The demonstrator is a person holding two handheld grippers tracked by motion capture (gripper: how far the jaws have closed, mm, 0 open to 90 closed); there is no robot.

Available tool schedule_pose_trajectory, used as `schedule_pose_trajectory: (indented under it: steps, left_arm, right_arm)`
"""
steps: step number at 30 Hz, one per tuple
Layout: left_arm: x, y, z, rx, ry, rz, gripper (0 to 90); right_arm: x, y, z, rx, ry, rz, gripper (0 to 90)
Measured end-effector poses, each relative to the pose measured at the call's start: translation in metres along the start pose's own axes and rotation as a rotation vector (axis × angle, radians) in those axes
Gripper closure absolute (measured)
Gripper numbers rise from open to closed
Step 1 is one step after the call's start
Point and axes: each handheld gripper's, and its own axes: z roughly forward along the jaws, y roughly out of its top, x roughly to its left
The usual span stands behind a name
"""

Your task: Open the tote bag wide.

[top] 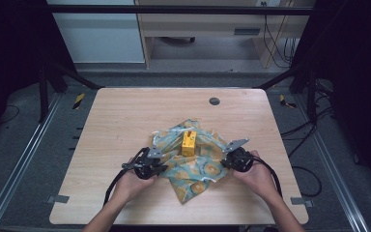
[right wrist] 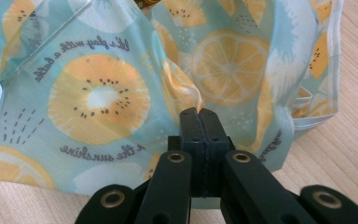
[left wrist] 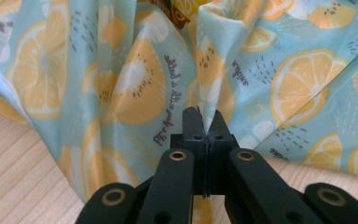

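Cloth (top: pixel 193 164) sits between the 2 grippers — left gripper (top: pixel 149 164) and right gripper (top: pixel 235 159) each clamped tight on a fold — yellow box (top: pixel 189 143) on top.

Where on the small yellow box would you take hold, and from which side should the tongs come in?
Take the yellow box across its two side faces near the top, coming straight down from above. It stands upright in the middle of the fruit-print cloth, whose folds crowd its base, so only the upper part is free. Both the left tongs and right tongs are shut on cloth folds.
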Motion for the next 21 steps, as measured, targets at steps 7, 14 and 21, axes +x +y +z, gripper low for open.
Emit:
schedule_pose_trajectory:
  steps: [7, 14, 21]
  left_arm:
    - [-0.001, -0.006, -0.003, 0.005, -0.001, 0.002, 89.9]
    - [0.0, -0.01, -0.006, 0.01, -0.002, -0.003, 90.0]
    - [-0.003, -0.011, -0.009, -0.003, -0.007, -0.008, 89.6]
  right_arm:
    - [0.002, -0.006, 0.004, 0.007, 0.024, 0.014, 90.0]
    - [0.004, -0.006, 0.005, 0.007, 0.036, 0.013, 90.0]
    - [0.006, -0.005, 0.004, -0.014, 0.035, 0.003, 88.6]
